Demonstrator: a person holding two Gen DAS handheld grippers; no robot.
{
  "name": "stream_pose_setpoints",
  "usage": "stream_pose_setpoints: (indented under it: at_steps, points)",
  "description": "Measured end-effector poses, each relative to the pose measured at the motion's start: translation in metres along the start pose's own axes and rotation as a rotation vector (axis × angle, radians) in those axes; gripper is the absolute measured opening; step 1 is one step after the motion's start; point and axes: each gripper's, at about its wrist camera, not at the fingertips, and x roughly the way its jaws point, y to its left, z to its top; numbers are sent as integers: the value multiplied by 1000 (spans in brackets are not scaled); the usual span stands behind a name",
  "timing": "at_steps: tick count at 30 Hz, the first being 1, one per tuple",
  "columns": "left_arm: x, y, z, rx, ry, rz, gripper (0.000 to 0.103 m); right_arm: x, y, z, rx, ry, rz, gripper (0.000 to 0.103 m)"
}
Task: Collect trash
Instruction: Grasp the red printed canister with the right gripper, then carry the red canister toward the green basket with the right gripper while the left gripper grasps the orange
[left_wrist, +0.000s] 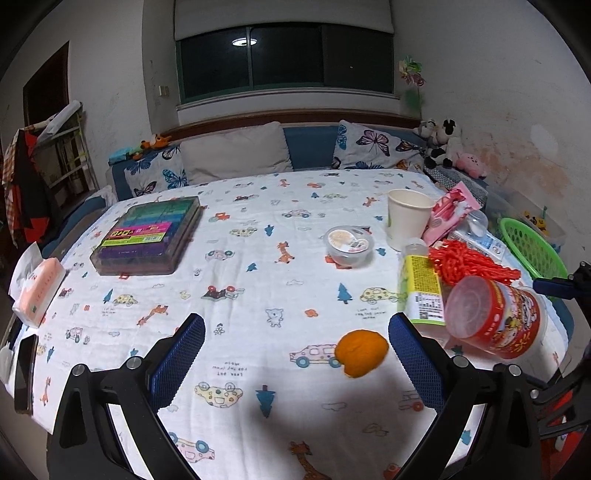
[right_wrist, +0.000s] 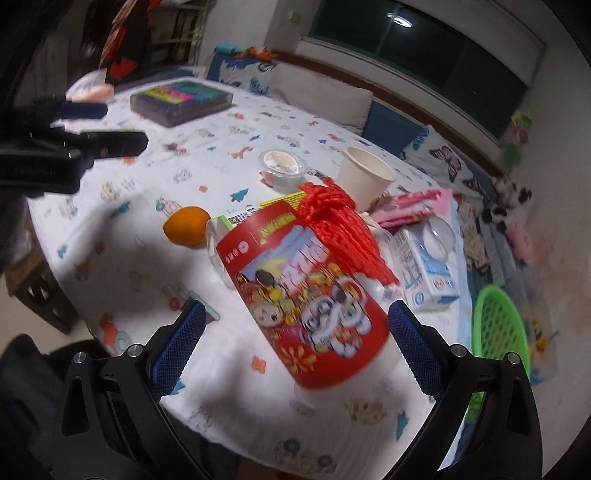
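An orange peel (left_wrist: 361, 352) lies on the printed tablecloth just ahead of my open, empty left gripper (left_wrist: 295, 358), nearer its right finger. It also shows in the right wrist view (right_wrist: 186, 226). A red snack canister (left_wrist: 496, 323) lies on its side at the right, with a red mesh net (left_wrist: 467, 264) and a green-labelled bottle (left_wrist: 421, 291) beside it. My right gripper (right_wrist: 295, 345) is open, with the canister (right_wrist: 306, 299) lying between its fingers, apart from both. A paper cup (left_wrist: 406, 218) and a small lidded plastic cup (left_wrist: 349, 243) stand further back.
A green basket (left_wrist: 532, 247) sits off the table's right edge. A case of coloured blocks (left_wrist: 149, 236) and a tissue pack (left_wrist: 37, 293) are at the left, a phone (left_wrist: 26, 373) at the near left edge. A milk carton (right_wrist: 424, 266) and pink wrapper (right_wrist: 413, 208) lie near the cup.
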Motion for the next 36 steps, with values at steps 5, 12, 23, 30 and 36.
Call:
stream_pose_setpoints:
  at_steps: [5, 12, 23, 30, 36]
  points:
    - [12, 7, 4, -18, 18, -8, 96, 19, 11, 9, -84, 15, -52, 88]
    - [23, 5, 13, 7, 23, -13, 96, 27, 19, 9, -163, 6, -125, 78]
    - [34, -30, 30, 96, 28, -133, 96, -3, -58, -10, 209, -27, 46, 71]
    - [44, -57, 32, 161, 53, -214, 96, -14, -88, -36, 373, -26, 97, 70]
    - [47, -62, 25, 220, 62, -239, 96, -16, -94, -46, 421, -33, 86, 65]
